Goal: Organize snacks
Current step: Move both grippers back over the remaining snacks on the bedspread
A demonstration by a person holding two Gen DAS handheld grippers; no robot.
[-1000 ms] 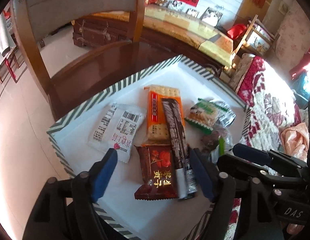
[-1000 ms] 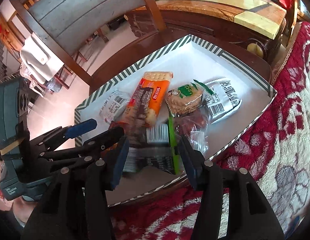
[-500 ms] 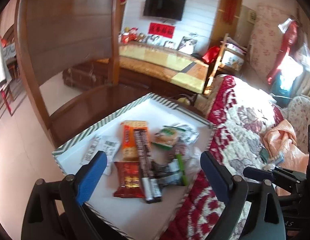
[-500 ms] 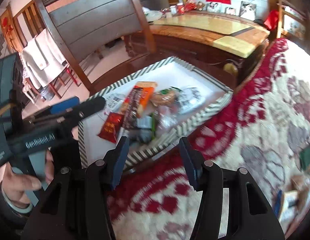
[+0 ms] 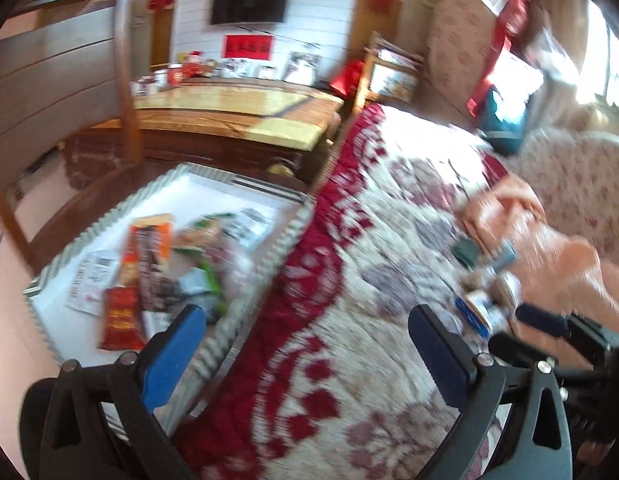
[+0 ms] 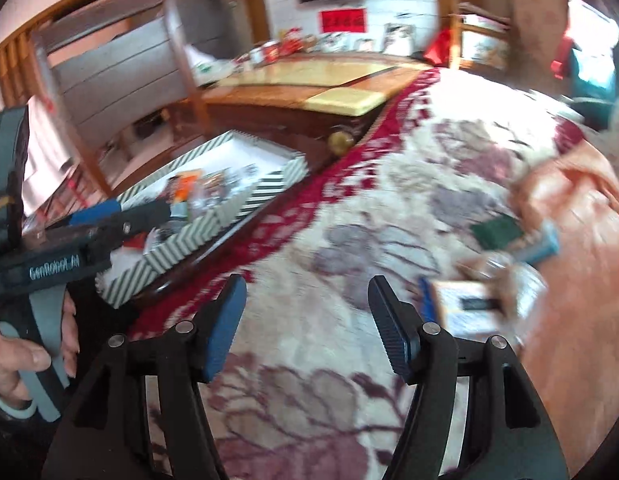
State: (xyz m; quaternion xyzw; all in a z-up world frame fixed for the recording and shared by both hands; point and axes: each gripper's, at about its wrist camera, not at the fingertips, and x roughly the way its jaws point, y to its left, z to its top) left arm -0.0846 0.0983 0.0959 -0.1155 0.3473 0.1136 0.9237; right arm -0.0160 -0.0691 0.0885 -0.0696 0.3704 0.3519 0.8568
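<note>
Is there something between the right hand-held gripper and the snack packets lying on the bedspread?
Nothing visible. The right hand-held gripper is open, and only bare floral bedspread lies between it and the loose snack packets to its right, beside the orange cloth.

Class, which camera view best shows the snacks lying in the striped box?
The left wrist view: it looks down into the striped box, so the snacks show spread out, though blurred. In the right wrist view the box wall and the left gripper hide most of them.
</note>
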